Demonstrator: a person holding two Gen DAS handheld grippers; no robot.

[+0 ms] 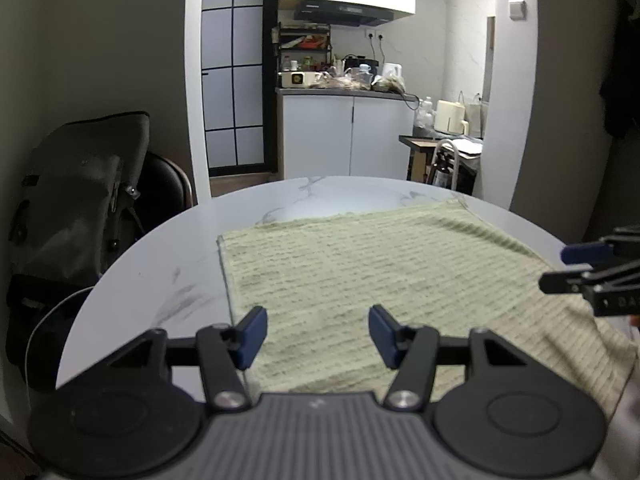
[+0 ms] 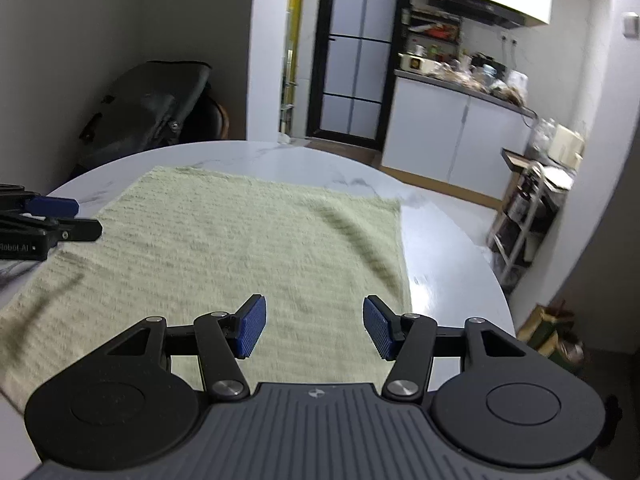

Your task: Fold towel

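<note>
Because the towel (image 1: 360, 276) lies spread flat on the round table (image 1: 168, 264), its near edge faces both tools for a first fold. Left gripper (image 1: 318, 336) and right gripper (image 2: 314, 328) hover over that near edge, jaws wide apart, holding nothing, probably placed to pinch the near corners.

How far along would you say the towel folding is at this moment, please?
Done: the pale green ribbed towel lies spread flat on the white marble table. In hand: nothing; the left gripper and right gripper are open above its near edge. Left: every fold.
</note>
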